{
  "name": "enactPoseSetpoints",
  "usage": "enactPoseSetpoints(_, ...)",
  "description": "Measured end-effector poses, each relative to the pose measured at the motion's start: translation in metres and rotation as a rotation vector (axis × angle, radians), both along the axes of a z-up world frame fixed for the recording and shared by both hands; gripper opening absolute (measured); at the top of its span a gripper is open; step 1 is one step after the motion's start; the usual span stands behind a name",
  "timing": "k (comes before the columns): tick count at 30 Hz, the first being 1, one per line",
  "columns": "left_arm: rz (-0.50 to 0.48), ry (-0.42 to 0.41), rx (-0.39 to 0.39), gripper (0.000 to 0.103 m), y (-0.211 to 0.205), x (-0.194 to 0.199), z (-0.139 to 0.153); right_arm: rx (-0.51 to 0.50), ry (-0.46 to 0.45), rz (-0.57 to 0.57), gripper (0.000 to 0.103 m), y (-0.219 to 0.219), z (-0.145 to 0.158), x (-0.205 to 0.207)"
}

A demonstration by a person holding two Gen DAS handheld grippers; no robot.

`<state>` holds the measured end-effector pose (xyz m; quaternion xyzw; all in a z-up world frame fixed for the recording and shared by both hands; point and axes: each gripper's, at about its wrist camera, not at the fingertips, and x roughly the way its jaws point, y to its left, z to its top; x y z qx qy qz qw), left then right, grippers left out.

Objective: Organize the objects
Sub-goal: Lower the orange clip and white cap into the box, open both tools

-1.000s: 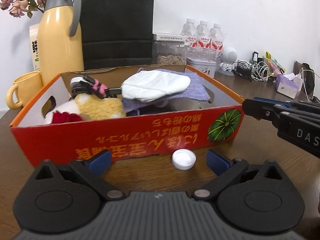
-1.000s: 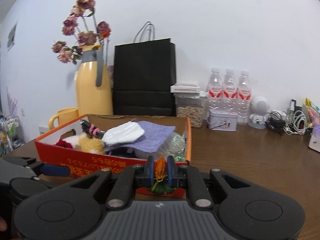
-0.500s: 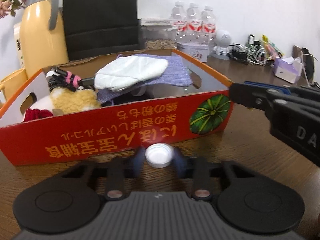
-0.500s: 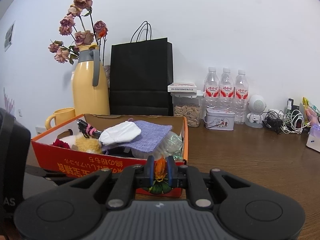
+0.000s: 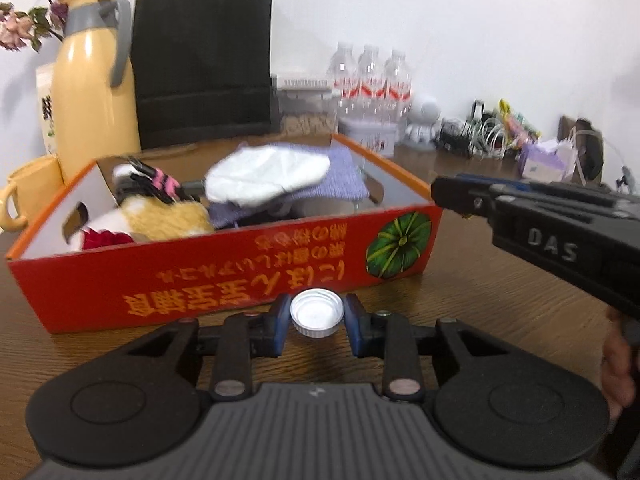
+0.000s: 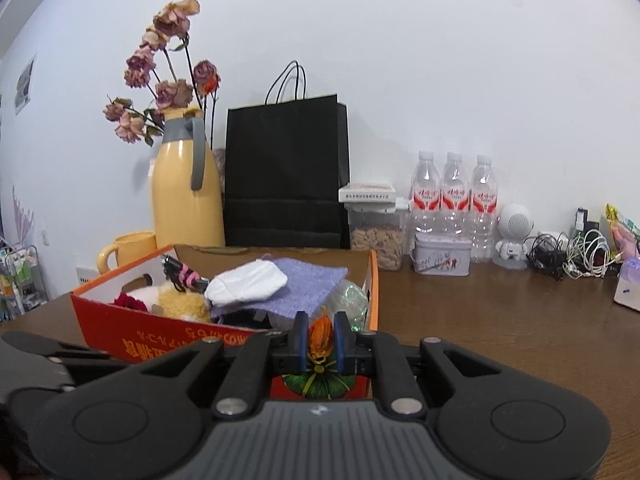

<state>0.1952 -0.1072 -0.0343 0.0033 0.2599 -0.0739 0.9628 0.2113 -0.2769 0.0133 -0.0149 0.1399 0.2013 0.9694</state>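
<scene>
Bottle cap (image 5: 317, 313), white and open side up, now sits pinched between the blue pads of the left gripper (image 5: 318, 322), whose jaws stood wide apart a second ago; it rests just in front of the red box (image 5: 224, 280). Bare brown desk (image 5: 480, 292) stretches right of the box. The right gripper (image 6: 321, 345) has its jaws closed on a single orange flower (image 6: 320, 340), held at the box's near corner. Three water bottles (image 6: 454, 200) line the wall beyond.

White wall (image 6: 400, 60) behind brown wood table (image 6: 500, 320), even light.
</scene>
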Motion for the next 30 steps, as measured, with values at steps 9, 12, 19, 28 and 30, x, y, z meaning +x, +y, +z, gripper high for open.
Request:
enactPoseSetpoints(9, 0.075, -0.193, -0.042, 0.029, 0.033, -0.021, 0.042, -0.012, -0.045, 0.024, 0.012, 0.010, 0.012, -0.006)
enactPoseSetpoints(12, 0.108, -0.241, -0.040, 0.029, 0.045, -0.018, 0.058, -0.007, -0.060, 0.053, 0.012, 0.019, 0.026, -0.005)
enactPoseSetpoints(19, 0.193, -0.330, -0.062, 0.029, 0.075, 0.004, 0.092, -0.011, -0.108, 0.086, 0.012, 0.054, 0.060, 0.021)
enactPoseSetpoints(28, 0.220, -0.295, -0.105, 0.030, 0.097, 0.064, 0.093, 0.021, -0.051, 0.059, 0.012, 0.098, 0.059, 0.085)
enactPoseSetpoints(30, 0.214, -0.259, -0.100, 0.030, 0.099, 0.074, 0.085, 0.001, -0.032, 0.061, 0.012, 0.103, 0.050, 0.093)
